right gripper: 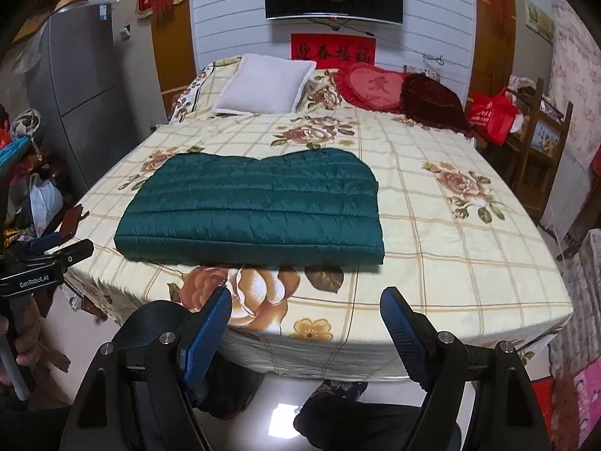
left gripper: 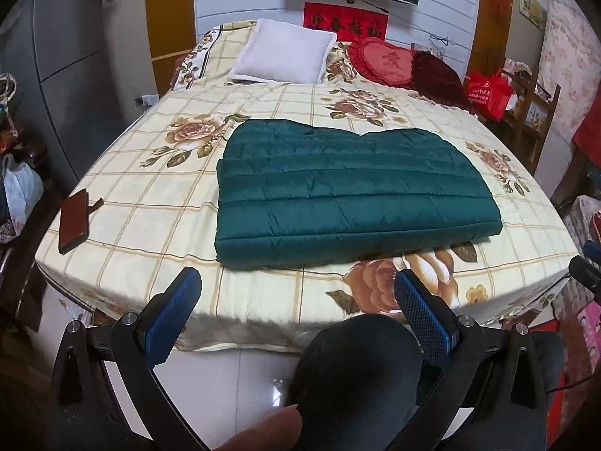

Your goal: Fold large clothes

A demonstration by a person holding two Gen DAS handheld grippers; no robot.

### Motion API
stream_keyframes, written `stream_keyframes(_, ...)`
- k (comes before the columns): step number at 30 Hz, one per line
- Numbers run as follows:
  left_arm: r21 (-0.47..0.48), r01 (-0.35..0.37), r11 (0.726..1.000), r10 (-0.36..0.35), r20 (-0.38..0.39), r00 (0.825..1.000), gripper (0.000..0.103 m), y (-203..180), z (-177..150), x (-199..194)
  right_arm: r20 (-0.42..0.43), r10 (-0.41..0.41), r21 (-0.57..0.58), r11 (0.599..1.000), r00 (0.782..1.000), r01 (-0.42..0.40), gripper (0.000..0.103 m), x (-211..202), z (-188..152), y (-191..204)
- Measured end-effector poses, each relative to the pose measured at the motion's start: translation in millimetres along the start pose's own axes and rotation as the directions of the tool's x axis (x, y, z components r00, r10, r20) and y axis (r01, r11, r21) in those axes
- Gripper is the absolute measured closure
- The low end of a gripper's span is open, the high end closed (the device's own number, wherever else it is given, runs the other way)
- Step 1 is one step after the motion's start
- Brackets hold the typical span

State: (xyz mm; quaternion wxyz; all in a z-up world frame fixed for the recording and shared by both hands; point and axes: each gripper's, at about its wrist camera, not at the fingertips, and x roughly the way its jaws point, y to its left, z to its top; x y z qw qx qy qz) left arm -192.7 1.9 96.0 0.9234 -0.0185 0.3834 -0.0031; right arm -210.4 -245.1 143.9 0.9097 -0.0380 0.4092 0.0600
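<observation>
A dark green quilted jacket (left gripper: 349,195) lies folded into a flat rectangle on the floral bed sheet (left gripper: 150,203), near the foot of the bed. It also shows in the right wrist view (right gripper: 255,214). My left gripper (left gripper: 298,289) is open and empty, held back from the bed's front edge, below the jacket. My right gripper (right gripper: 306,308) is open and empty too, off the foot of the bed, in front of the jacket's near edge. The left gripper's body (right gripper: 41,267) shows at the left of the right wrist view.
A phone (left gripper: 73,221) lies on the bed's left edge. A white pillow (left gripper: 281,52) and a red heart cushion (left gripper: 383,60) sit at the head. A fridge (right gripper: 75,86) stands left, a wooden shelf with a red bag (right gripper: 492,112) right. The person's knee (left gripper: 357,360) is below.
</observation>
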Motion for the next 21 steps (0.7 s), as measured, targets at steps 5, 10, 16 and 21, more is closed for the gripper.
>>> stream_keyframes(5,0.007,0.004,1.000,-0.004,0.003,1.000,0.000,-3.0,0.4,-3.4,0.005,0.008,-0.008,1.000,1.000,-0.008,0.024,-4.4,-0.6,3.1)
stream_keyframes(10,0.016,0.002,1.000,-0.003,0.007,1.000,0.000,-4.6,-0.1,-5.0,0.000,0.014,-0.010,1.000,1.000,-0.014,0.024,-3.5,-2.3,3.1)
stream_keyframes(16,0.007,0.021,1.000,-0.021,0.003,1.000,0.000,-3.0,-1.1,-3.3,-0.002,0.020,-0.003,1.000,1.000,-0.020,0.024,-1.6,-3.1,1.8)
stream_keyframes(21,0.008,0.020,1.000,-0.020,0.009,1.000,0.000,-2.0,-1.6,-3.7,-0.010,0.025,0.002,1.000,1.000,-0.025,0.024,1.9,-3.6,2.1)
